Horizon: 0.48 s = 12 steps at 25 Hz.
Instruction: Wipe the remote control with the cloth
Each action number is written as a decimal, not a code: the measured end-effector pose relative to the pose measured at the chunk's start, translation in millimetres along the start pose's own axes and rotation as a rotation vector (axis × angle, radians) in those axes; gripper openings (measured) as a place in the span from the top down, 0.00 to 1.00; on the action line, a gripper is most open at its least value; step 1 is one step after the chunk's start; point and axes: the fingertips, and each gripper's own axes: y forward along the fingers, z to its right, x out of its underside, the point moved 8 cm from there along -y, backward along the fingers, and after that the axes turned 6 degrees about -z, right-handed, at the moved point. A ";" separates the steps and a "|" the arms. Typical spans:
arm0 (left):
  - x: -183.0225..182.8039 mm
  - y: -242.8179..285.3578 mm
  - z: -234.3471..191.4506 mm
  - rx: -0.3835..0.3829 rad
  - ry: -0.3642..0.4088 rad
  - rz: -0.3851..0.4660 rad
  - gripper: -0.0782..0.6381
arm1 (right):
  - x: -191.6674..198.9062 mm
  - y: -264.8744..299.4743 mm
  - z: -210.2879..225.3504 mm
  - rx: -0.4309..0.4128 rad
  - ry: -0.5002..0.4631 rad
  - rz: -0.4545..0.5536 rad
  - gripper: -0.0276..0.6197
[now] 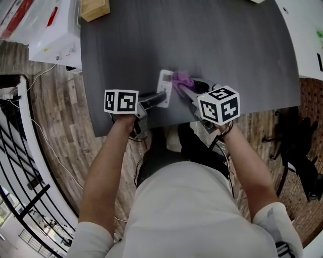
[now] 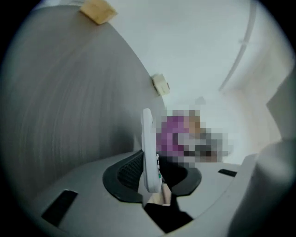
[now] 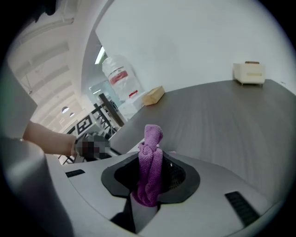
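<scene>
A white remote control (image 1: pixel 165 85) is over the dark grey table (image 1: pixel 227 45) near its front edge. My left gripper (image 1: pixel 162 98) is shut on the remote's near end. In the left gripper view the remote (image 2: pixel 148 148) stands on its edge between the jaws of the left gripper (image 2: pixel 155 173). A purple cloth (image 1: pixel 181 79) touches the remote's right side in the head view. My right gripper (image 1: pixel 189 90) is shut on it. In the right gripper view the bunched cloth (image 3: pixel 150 169) sticks up out of the right gripper (image 3: pixel 150 178).
A wooden block (image 1: pixel 95 8) lies at the table's far left corner. A small cream box (image 3: pixel 249 72) sits at a far edge of the table. White bags and boxes (image 1: pixel 53 30) lie on the floor to the left, beside a black railing.
</scene>
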 end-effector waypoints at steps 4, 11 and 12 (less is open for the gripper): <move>17.3 -14.3 18.3 0.289 -0.197 0.194 0.75 | -37.7 -9.0 13.0 0.078 -0.060 0.083 0.80; 20.5 -25.2 35.1 0.385 -0.197 0.336 0.75 | -45.4 -2.7 -28.8 -0.057 -0.162 0.105 0.80; 19.7 -27.8 34.8 0.380 -0.204 0.353 0.75 | -39.7 -3.7 -34.3 -0.073 -0.164 0.096 0.80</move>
